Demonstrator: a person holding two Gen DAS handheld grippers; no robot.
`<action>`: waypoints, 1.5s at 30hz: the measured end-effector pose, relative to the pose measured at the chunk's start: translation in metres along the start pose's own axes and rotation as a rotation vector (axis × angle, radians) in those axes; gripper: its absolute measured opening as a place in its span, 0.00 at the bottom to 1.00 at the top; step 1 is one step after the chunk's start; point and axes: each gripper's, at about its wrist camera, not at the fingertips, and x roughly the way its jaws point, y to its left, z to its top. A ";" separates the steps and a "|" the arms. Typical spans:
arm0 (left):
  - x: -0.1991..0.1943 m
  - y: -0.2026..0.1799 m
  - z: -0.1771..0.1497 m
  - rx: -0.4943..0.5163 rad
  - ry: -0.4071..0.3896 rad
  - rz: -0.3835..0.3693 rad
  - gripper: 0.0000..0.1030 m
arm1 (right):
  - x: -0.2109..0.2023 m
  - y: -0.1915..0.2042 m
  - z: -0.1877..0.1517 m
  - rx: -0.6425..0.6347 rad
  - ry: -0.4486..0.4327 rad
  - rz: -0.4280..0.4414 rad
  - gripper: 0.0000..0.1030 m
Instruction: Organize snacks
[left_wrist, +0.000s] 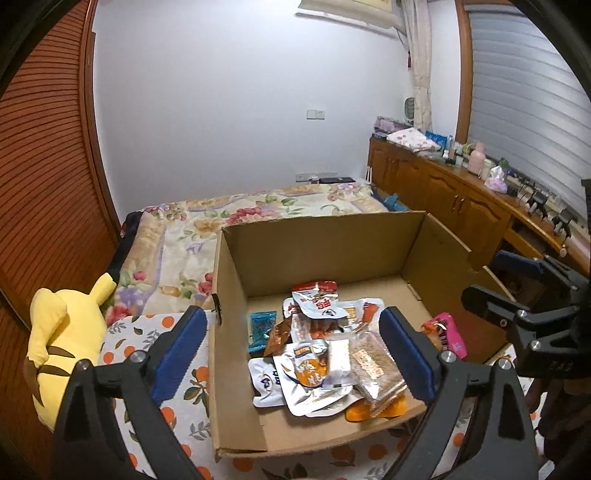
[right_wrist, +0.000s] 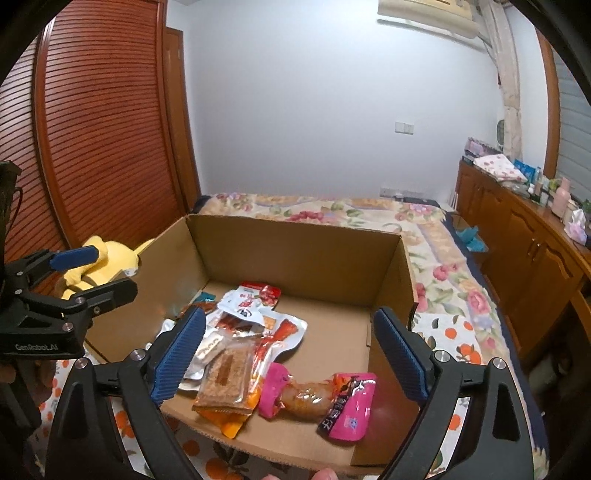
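An open cardboard box (left_wrist: 236, 280) (right_wrist: 295, 243) stands on the bed and holds a heap of snack packets (left_wrist: 321, 354) (right_wrist: 240, 332). A pink packet (right_wrist: 347, 406) (left_wrist: 448, 334) lies apart from the heap at the box's near right. My left gripper (left_wrist: 293, 350) is open and empty above the box's near edge, its fingers either side of the heap. My right gripper (right_wrist: 290, 354) is open and empty above the near edge, over the pink packet and a brown cracker pack (right_wrist: 229, 380). Each gripper shows in the other's view, the right (left_wrist: 517, 306) and the left (right_wrist: 74, 277).
A yellow plush toy (left_wrist: 62, 332) (right_wrist: 99, 266) sits left of the box. The bed has an orange-print sheet (left_wrist: 177, 406) and a floral quilt (left_wrist: 258, 210). A wooden cabinet (left_wrist: 461, 199) with bottles runs along the right; a slatted wardrobe (left_wrist: 44, 166) is on the left.
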 end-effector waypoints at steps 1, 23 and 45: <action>-0.003 0.000 0.000 -0.001 -0.005 0.000 0.93 | -0.002 0.001 0.000 0.000 -0.002 0.000 0.92; -0.097 -0.029 -0.039 0.023 -0.097 0.033 0.95 | -0.091 0.015 -0.027 0.011 -0.089 -0.024 1.00; -0.159 -0.044 -0.087 0.022 -0.136 0.072 0.95 | -0.162 0.023 -0.072 0.037 -0.160 -0.051 1.00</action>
